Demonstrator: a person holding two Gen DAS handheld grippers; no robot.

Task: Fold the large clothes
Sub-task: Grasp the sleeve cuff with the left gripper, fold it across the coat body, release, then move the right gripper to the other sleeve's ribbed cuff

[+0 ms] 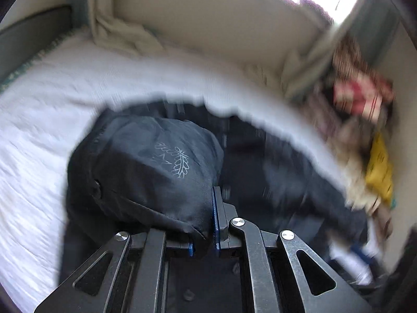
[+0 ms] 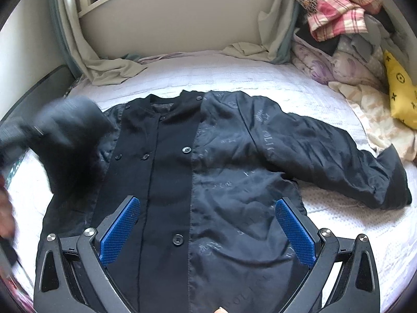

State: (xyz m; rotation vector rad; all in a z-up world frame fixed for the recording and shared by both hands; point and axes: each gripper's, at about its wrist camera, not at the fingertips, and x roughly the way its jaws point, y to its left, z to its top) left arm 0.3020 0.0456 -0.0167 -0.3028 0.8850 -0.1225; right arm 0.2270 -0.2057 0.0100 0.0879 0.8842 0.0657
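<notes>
Left tongs point(image 1: 208, 224) pinch the jacket point(image 2: 221, 182) sleeve point(image 1: 146, 167); right tongs point(image 2: 207, 232) gape empty.

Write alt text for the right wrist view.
A dark jacket lies spread on a white bed, lining out, one sleeve stretched to the right. The right gripper hangs over it with open jaws; a blurred bundle of dark fabric is lifted at left.

A dark jacket point(image 2: 221, 182) of smooth, faintly sheeny lining cloth with matt placket is seen on a white textured bedspread point(image 2: 234, 78). Blue knurled pads point(image 2: 120, 232) are set in matt black metal.
</notes>
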